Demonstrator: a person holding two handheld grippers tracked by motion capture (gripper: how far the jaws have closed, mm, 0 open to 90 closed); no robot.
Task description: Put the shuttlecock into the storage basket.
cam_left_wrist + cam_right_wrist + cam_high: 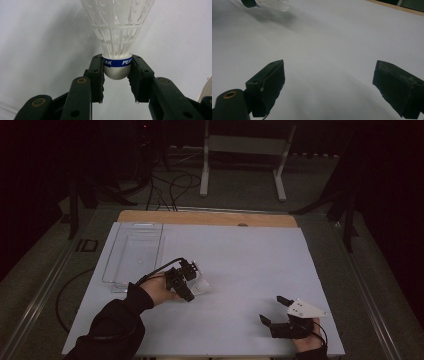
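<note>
**Left gripper clamps a shuttlecock; right gripper rests spread apart on the bench**

A person works at a bench (240,250) covered by a white sheet, seen from above. The left forearm, in a dark sleeve (112,325), reaches in from the lower left and angles toward the middle of the bench. The left hand (157,289) holds the left gripper (117,72) pointing to the right. Its two black jaws are clenched on the rounded white cork base of a shuttlecock (117,37). A blue band with white lettering circles the base, and the white mesh skirt fans out away from the gripper, above the white sheet.

The right hand (307,340) enters at the lower right edge. The right gripper (272,310) sits low near the front of the bench with its jaws spread wide, nothing between them.

A clear plastic tray (134,252) lies at the far left of the bench. A strip of bare wood (207,218) shows along the far edge. Beyond it, the room is dark, with a grey floor, loose black cables (172,187) and the legs of a white metal stand (245,160).
</note>
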